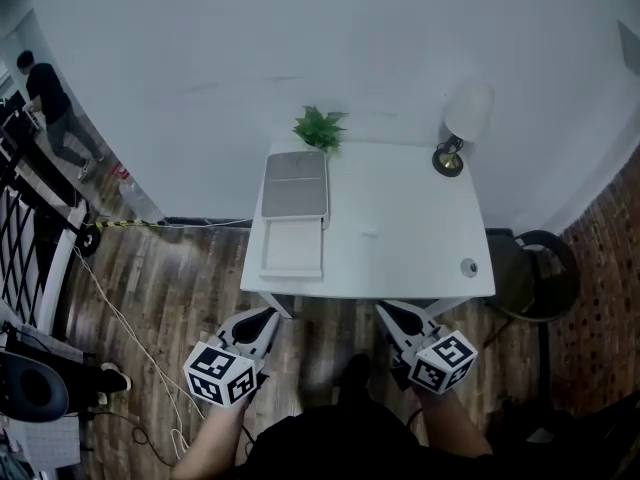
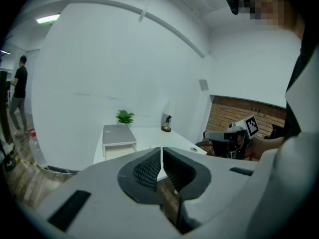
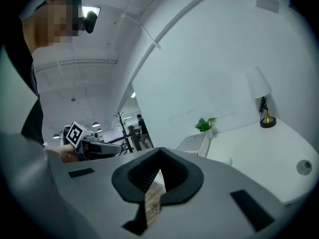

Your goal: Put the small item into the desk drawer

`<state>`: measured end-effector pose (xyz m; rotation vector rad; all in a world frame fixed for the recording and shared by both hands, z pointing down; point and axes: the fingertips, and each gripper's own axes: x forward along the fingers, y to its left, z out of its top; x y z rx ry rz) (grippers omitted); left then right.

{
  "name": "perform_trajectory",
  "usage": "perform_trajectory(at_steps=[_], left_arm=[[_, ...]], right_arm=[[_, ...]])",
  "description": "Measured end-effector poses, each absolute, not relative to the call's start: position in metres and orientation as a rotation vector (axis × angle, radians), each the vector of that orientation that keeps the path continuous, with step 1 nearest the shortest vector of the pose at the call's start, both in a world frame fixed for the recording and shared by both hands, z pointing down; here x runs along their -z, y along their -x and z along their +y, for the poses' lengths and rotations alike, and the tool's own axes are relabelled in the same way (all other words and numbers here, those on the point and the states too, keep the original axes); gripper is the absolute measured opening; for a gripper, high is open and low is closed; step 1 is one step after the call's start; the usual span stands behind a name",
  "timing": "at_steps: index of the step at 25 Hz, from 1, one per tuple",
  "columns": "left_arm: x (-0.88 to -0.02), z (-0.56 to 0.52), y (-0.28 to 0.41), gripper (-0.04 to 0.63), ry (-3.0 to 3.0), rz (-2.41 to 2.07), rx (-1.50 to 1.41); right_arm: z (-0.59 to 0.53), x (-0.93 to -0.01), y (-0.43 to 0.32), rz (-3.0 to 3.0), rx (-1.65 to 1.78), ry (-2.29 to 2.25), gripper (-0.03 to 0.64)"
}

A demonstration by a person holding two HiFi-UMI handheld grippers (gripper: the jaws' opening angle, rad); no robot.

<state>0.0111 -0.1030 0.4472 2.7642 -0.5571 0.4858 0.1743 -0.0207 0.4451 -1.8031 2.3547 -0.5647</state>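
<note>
White desk (image 1: 410, 203) stands just ahead of both grippers; the left gripper (image 1: 268, 316) has its jaws pressed together on nothing; the right gripper (image 1: 388, 310) is likewise clenched and empty; both hang short of the desk's front edge, touching nothing; the small round grey item (image 1: 468, 267) lies near the desk's front right corner; the drawer (image 1: 293, 250) under the riser (image 1: 296, 183) appears pulled out at the left; a pale speck (image 1: 368, 232) mid-desk is too small to identify.

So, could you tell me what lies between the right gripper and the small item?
Only bare desk between right gripper and small item, shown in the head view.
</note>
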Motion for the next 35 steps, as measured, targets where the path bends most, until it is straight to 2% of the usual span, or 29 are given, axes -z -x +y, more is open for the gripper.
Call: perform_trajectory(at_steps=[14, 35], left_arm=[[-0.434, -0.149, -0.125, 0.02, -2.767, -0.561, -0.465], [-0.441, -0.284, -0.07, 0.02, -2.776, -0.689, -0.351]], right_arm=[[-0.065, -0.457, -0.29, 2.354, 0.61, 1.79, 0.003], [-0.185, -0.436, -0.258, 2.5, 0.527, 1.925, 0.003]])
